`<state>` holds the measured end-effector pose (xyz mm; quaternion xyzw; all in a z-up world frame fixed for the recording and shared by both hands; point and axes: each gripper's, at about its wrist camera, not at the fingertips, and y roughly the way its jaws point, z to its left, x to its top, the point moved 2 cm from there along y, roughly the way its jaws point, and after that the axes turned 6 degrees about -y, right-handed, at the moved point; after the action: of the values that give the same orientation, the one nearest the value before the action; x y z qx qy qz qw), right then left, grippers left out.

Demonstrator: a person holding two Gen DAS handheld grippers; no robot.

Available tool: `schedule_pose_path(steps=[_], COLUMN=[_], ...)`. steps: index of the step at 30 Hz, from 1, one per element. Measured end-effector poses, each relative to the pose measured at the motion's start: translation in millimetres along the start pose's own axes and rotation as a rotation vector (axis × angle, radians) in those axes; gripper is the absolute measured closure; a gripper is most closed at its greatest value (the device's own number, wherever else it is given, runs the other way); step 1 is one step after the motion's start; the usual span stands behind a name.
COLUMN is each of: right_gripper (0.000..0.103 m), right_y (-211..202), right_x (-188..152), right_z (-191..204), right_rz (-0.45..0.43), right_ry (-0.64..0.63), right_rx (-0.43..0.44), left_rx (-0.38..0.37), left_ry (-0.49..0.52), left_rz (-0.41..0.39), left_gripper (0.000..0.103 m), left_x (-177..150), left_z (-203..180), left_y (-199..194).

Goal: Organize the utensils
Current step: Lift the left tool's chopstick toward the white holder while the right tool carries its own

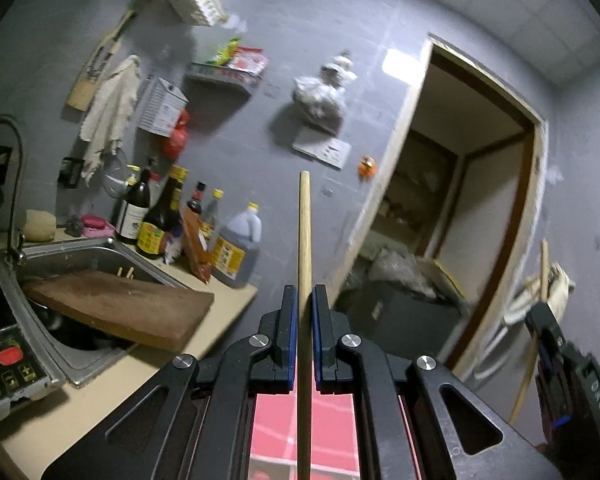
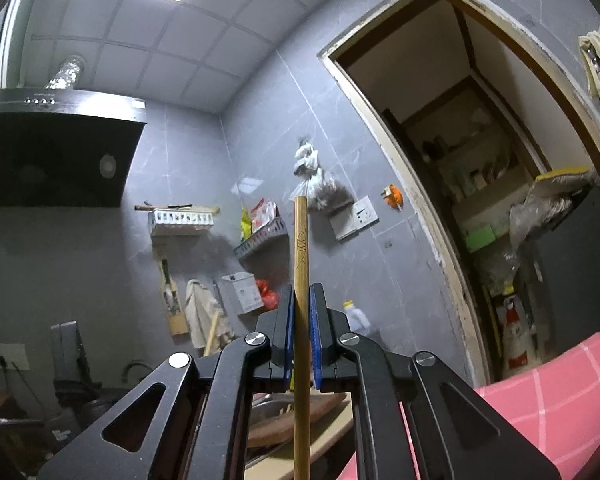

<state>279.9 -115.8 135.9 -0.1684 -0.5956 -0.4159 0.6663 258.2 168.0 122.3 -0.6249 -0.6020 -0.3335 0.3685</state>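
Observation:
My left gripper [image 1: 304, 292] is shut on a plain wooden chopstick [image 1: 305, 232] that stands up between its blue pads and points toward the wall. My right gripper [image 2: 301, 290] is shut on another wooden chopstick [image 2: 301, 240] with a small fish drawing near its top. The right gripper also shows at the right edge of the left wrist view [image 1: 556, 344], with its chopstick [image 1: 534, 344] running through it. Both are held in the air above the counter. Two more chopstick ends [image 1: 125, 272] stick up in the sink [image 1: 80, 252].
A wooden cutting board [image 1: 120, 312] lies across the sink. Several sauce bottles [image 1: 160, 216] and an oil jug [image 1: 236, 248] stand on the counter against the wall. Wall racks [image 2: 260, 240], a range hood [image 2: 56, 152] and an open doorway [image 2: 480, 200] surround the area.

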Motion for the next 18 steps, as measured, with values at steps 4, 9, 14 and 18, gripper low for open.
schedule_pose_path(steps=[4, 9, 14, 18], right_gripper=[0.098, 0.098, 0.098, 0.098], right_y=[4, 8, 7, 8], right_x=[-9, -22, -30, -37], right_z=[-4, -8, -5, -6], right_rz=[-0.025, -0.016, -0.006, 0.024], right_ry=[-0.015, -0.026, -0.063, -0.067], right_rx=[-0.038, -0.06, -0.071, -0.072], left_rx=[0.0, 0.004, 0.016, 0.025], left_ry=[-0.038, -0.063, -0.067, -0.047], left_rz=[-0.024, -0.021, -0.03, -0.034], left_gripper=[0.098, 0.098, 0.098, 0.098], left_x=[1, -10, -23, -34], left_z=[17, 28, 30, 27], left_y=[3, 9, 9, 6])
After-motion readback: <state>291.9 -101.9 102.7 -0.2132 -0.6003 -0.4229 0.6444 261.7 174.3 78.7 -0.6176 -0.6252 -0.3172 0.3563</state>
